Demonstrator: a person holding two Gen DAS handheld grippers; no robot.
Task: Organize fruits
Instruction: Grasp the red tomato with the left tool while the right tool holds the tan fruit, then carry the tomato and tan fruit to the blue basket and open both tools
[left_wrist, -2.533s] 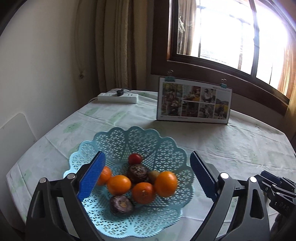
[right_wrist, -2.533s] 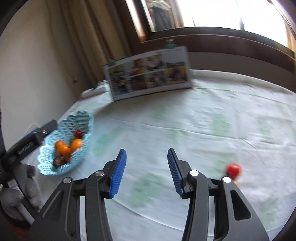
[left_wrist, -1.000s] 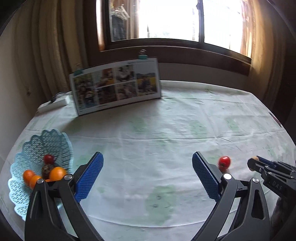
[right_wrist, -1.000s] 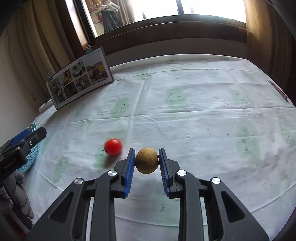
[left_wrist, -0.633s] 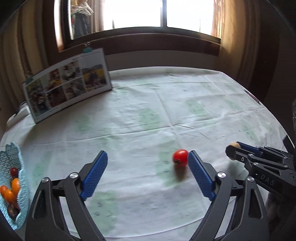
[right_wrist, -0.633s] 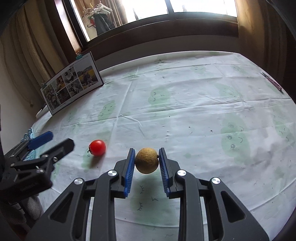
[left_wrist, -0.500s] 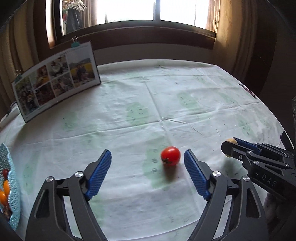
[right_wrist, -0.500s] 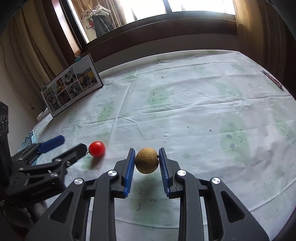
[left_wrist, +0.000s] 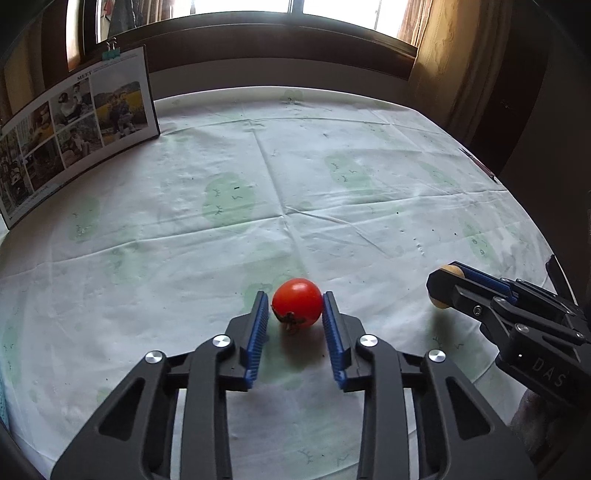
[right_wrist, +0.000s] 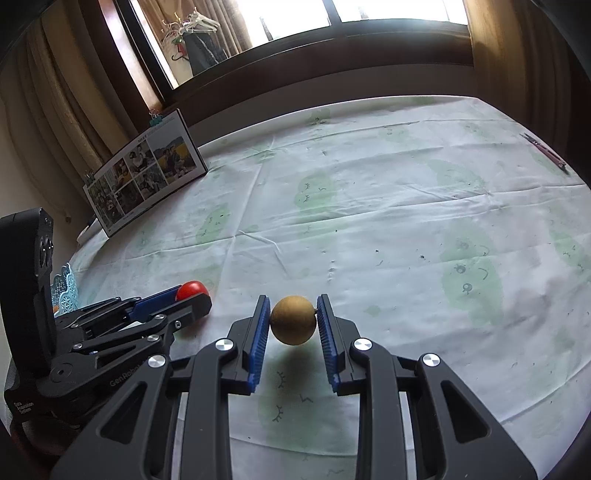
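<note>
1. Jaws of our left gripper (left_wrist: 295, 308) stand on either side of the red tomato (left_wrist: 297, 302), both blue pads at its flanks. We cannot tell whether they already press it or only bracket it. The tomato appears to rest on the tablecloth (left_wrist: 332, 177), stem end turned towards the camera.

2. Our right gripper (right_wrist: 293, 317) pinches a round brown fruit (right_wrist: 293, 319) between its pads. A shadow lies on the cloth beneath the fruit, so we judge it to be lifted clear.

3. Taking the tomato as landmark: the brown fruit is off to its right, well apart; the photo board (left_wrist: 70, 125) stands far behind and to its left, against the window wall; a pen (left_wrist: 478, 164) lies far behind and to its right, near the table edge.

4. The blue lattice basket (right_wrist: 66, 291) shows only as a sliver of rim in the right wrist view, beyond the left gripper, to the left of the tomato. Something orange shows at its edge; its contents are otherwise hidden.

5. Progress, as we judge it: one loose fruit is held and one is being taken. No other loose fruit shows on the cloth. Carrying both across to the basket and releasing them there remains.
</note>
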